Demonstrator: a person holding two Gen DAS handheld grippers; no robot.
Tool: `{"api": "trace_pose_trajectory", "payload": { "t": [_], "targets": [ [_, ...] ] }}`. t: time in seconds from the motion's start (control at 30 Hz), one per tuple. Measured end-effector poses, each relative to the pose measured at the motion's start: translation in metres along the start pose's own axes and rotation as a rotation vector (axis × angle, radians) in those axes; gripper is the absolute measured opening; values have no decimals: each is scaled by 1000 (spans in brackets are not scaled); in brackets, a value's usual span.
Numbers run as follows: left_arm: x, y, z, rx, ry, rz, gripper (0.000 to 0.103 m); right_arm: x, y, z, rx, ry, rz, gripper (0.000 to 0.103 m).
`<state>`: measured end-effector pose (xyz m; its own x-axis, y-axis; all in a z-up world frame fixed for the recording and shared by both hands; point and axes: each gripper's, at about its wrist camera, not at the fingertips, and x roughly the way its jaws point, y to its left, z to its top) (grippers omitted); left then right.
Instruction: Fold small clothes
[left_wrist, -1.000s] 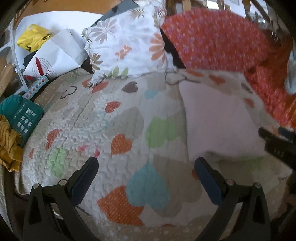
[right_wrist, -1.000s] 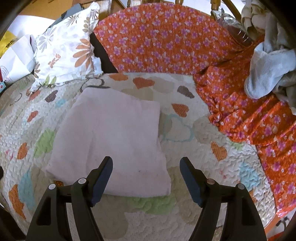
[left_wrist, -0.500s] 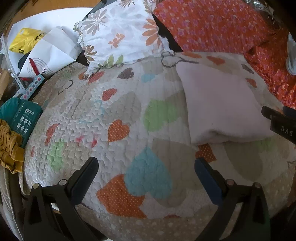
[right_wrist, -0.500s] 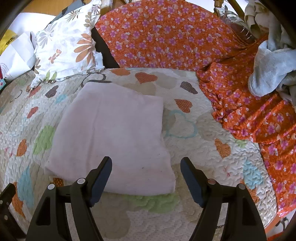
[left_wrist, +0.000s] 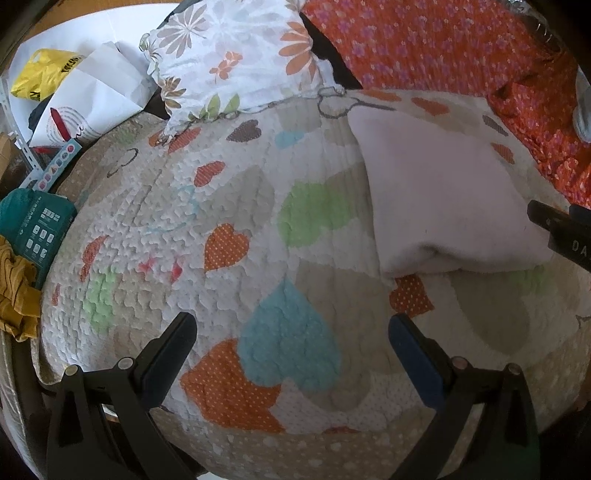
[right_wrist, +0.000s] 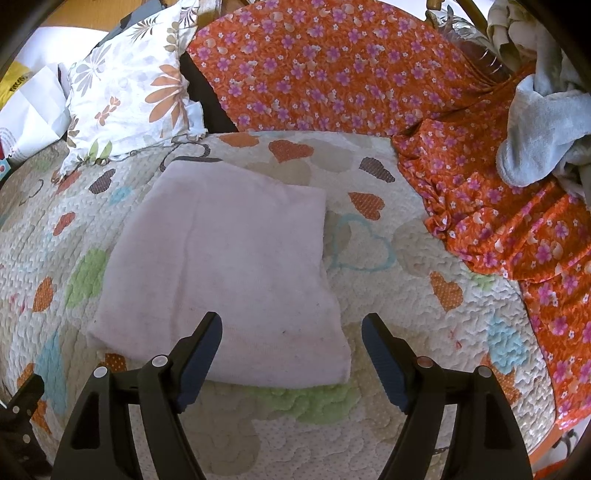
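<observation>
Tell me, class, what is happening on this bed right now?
A person holds a gripper in each hand over a heart-patterned quilt. A pale pink cloth lies folded into a neat rectangle on it. The right gripper hovers open at the cloth's near edge, touching nothing. The left gripper is open too, over bare quilt beside the cloth. Neither holds anything.
</observation>
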<state>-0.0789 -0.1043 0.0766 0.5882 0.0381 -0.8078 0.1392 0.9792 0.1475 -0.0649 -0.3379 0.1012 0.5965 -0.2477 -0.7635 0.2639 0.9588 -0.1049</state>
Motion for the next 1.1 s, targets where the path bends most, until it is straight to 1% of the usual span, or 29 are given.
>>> {"api": "trace_pose_trajectory", "payload": {
  "t": [0.07,0.2,0.27,0.33,0.4,0.47,0.5,0.57,0.63,0.7,0.73,0.8,0.87,0.93,0.97,1.07,1.1],
  "targets": [
    [5,1,0,-8,15,-13,103,2,0,-1,-2,4,-1,82],
    [17,7,9,-47,37,-75,103,5,-8,2,16,0,-29,83],
    [24,8,23,-62,41,-111,103,10,-24,6,71,14,-37,83],
    [31,5,39,-61,35,-137,103,16,-37,9,128,39,-26,83],
    [38,-3,55,-42,8,-135,103,21,-47,11,167,59,-23,83],
    [51,-11,68,-13,1,-93,103,24,-51,14,170,64,-30,83],
    [62,-15,72,4,17,-56,103,24,-52,15,167,62,-32,83],
    [83,-19,72,40,81,-4,103,24,-54,17,167,61,-33,83],
    [106,-22,62,77,161,22,103,24,-58,18,177,64,-29,83],
    [104,-15,54,40,127,-5,103,25,-65,18,204,70,-28,83],
    [102,-12,51,28,123,-6,103,26,-69,19,217,74,-28,83],
    [102,-7,46,11,125,-28,103,28,-77,18,261,90,-13,84],
    [105,-3,43,-28,137,-57,103,32,-84,16,304,115,15,84],
    [110,7,39,-111,162,-111,103,36,-85,13,326,138,39,84],
    [111,9,38,-130,159,-127,103,38,-84,12,331,150,52,84],
    [108,7,34,-115,127,-124,103,41,-80,9,324,166,69,84],
    [108,7,33,-110,131,-128,103,42,-79,9,320,167,73,84]
  ]
}}
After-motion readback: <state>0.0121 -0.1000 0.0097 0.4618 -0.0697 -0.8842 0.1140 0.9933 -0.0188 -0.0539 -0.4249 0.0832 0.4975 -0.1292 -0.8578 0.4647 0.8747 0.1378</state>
